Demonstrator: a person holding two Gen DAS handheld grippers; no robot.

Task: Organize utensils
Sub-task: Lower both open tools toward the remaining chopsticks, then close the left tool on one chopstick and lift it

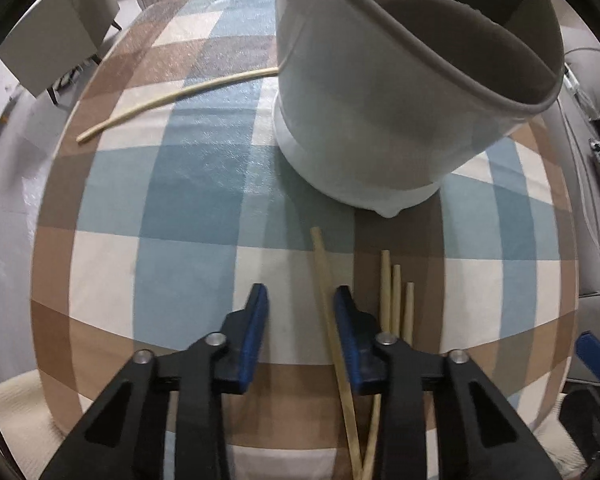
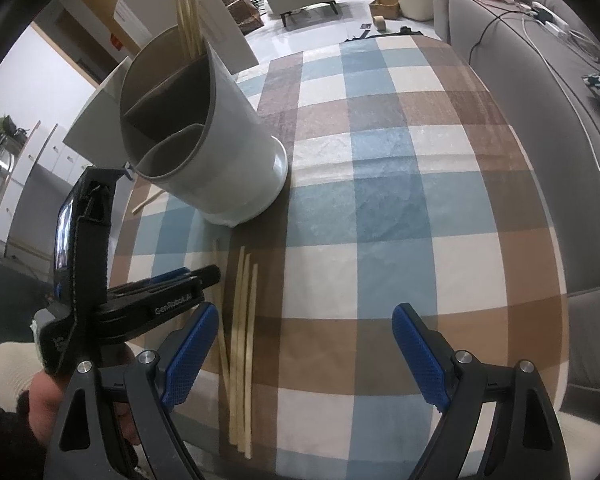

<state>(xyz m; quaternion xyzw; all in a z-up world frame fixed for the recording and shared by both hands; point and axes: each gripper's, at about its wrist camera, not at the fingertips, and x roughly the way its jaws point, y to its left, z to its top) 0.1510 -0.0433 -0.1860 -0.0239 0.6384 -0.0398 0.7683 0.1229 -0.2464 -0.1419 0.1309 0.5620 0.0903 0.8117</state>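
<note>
Left gripper (image 1: 300, 312) half open, straddling one pale wooden chopstick (image 1: 326, 300) at lower centre, nothing clamped; right gripper (image 2: 304, 336) wide, empty. Grey divided holder (image 2: 204, 128) upper left. Pickup step; likely next: close, lift.

**Camera setup: two wrist fisheyes, low over the tabletop**

Left wrist cam sits low and close, facing forward at the utensil holder (image 1: 400, 92). Right wrist cam rides higher and further back, angled down-left. Both views share the holder, the chopsticks (image 2: 240, 344) and the checkered tabletop (image 2: 400, 200).
</note>
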